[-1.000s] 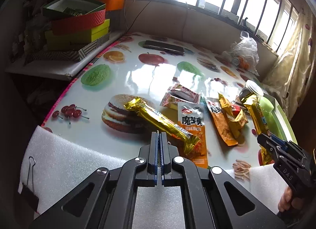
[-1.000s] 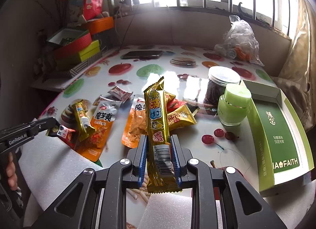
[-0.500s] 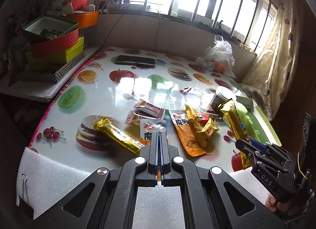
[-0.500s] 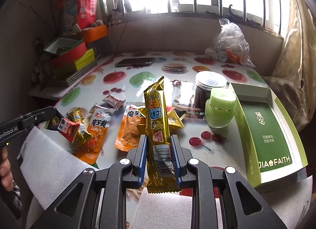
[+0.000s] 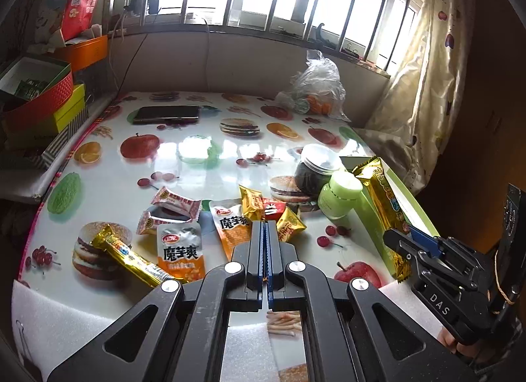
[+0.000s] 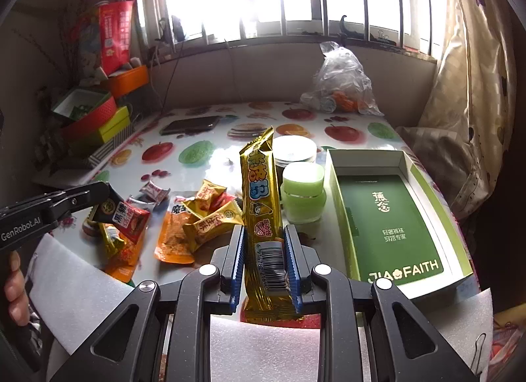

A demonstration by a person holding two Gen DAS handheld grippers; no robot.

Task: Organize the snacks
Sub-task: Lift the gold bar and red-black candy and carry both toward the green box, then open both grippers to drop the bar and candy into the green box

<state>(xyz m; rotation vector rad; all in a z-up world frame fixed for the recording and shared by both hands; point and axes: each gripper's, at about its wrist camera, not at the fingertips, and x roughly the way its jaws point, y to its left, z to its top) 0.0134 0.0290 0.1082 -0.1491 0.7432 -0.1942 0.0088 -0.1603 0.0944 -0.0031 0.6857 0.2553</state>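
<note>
My right gripper [image 6: 264,230] is shut on a long gold snack bar [image 6: 261,204], held upright above the table's near edge, just left of the open green box [image 6: 404,165]. The left wrist view shows that bar [image 5: 381,197] sticking up from the right gripper [image 5: 399,243]. My left gripper [image 5: 264,224] has its jaws together; the right wrist view shows its tip [image 6: 105,196] pinching a small red-and-black snack packet [image 6: 126,219] above the pile. Loose snacks lie on the fruit-print table: another gold bar [image 5: 128,253], konjac packets [image 5: 179,250] and small yellow packets [image 5: 289,224].
A pale green jar [image 6: 302,191] and a dark jar with a white lid [image 6: 294,148] stand left of the box. A phone [image 6: 190,125] and a plastic bag [image 6: 342,82] lie at the back. Stacked boxes [image 6: 95,118] sit at the left. White foam [image 6: 263,349] lines the near edge.
Both grippers have risen and pulled back from the snack pile, each keeping its snack. The green box now sits closer beside the right gripper.
</note>
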